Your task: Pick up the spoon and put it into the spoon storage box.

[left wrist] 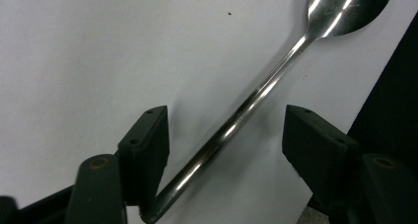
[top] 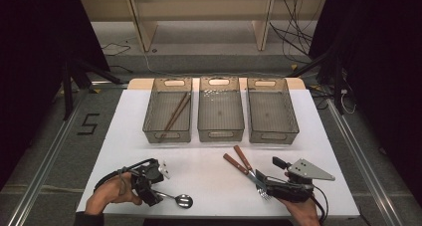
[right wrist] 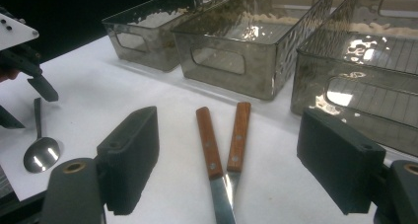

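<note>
Spoon (left wrist: pixel 256 93) is what the left gripper (left wrist: pixel 224 135) is working at: it lies flat on the white table (top: pixel 209 161) near the front edge, left of centre, bowl to the right. In the left gripper view the steel handle runs slantwise between the two jaws, which stand wide apart; the handle's end lies against the inner face of one jaw, while the other is well clear of it. So the left claw holds nothing yet, and I judge the step in hand to be lining up for a grasp.

To the right, two wood-handled knives (right wrist: pixel 224 145) lie side by side with their blades toward the person, and the right gripper (right wrist: pixel 226 160) straddles them with its jaws fully spread and nothing between the pads but air; in the high view a fork (top: pixel 263 193) seems to lie beneath that gripper.

Farther back stand three clear bins in a row: the left bin (top: pixel 167 131) holds a pair of chopsticks (top: pixel 176 112), while the middle bin (top: pixel 220 131) and right bin (top: pixel 272 132) look empty.

Next, I think, the left jaws must centre on the handle and close squarely, since thin, slick steel lying flat may skid or pivot. Then comes a lift and a carry to one of the empty bins.
</note>
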Demonstrator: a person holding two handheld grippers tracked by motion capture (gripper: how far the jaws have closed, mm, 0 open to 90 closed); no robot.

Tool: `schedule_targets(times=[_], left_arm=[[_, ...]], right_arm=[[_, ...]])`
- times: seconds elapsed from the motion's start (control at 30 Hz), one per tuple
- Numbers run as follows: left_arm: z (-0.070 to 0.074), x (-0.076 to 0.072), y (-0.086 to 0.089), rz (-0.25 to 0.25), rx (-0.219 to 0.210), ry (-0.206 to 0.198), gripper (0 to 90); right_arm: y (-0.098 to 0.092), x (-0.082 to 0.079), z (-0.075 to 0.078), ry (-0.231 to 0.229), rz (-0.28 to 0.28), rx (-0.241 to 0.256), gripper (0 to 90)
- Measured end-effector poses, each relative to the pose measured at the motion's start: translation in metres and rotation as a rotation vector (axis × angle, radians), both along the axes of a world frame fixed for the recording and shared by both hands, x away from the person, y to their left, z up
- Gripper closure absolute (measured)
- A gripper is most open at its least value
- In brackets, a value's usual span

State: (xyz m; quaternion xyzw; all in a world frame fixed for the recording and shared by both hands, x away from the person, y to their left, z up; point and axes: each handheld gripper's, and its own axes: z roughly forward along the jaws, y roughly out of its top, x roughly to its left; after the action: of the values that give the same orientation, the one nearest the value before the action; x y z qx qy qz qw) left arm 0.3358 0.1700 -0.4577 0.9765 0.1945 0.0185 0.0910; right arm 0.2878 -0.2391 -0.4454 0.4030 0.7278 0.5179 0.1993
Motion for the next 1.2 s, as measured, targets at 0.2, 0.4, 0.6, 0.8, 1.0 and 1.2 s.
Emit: schedule_targets(times=[0.2, 0.4, 0.6, 0.8, 1.0, 1.2], left_arm=[[-0.0024, 0.0021, -0.0017, -0.024, -0.005, 0.011, 48.0], [-0.0037, 0.0040, -0.0030, -0.060, 0.001, 0.031, 56.0], [-0.0031, 0.0040, -0.0033, -0.072, 0.010, 0.030, 63.3], [-0.0029, 0.0009, -0.0063, -0.111, 0.035, 0.023, 68.4], [-0.0027, 0.0001, -0.0084, -0.123, 0.051, 0.023, 74.3], [-0.0024, 0.0004, -0.0091, -0.121, 0.053, 0.027, 81.1]], right_arm=[[-0.0001, 0.0000, -0.0001, 0.001, 0.000, 0.001, 24.7], [-0.0001, 0.0001, -0.0001, 0.000, 0.001, -0.002, 24.7], [0.0001, 0.0000, -0.0001, -0.001, 0.002, -0.004, 24.8], [0.0002, -0.0001, 0.0001, 0.000, 0.000, -0.001, 24.8], [0.0001, -0.0002, 0.0001, 0.001, 0.001, -0.002, 24.8], [0.0002, -0.0002, 0.0001, 0.000, 0.001, -0.004, 24.8]])
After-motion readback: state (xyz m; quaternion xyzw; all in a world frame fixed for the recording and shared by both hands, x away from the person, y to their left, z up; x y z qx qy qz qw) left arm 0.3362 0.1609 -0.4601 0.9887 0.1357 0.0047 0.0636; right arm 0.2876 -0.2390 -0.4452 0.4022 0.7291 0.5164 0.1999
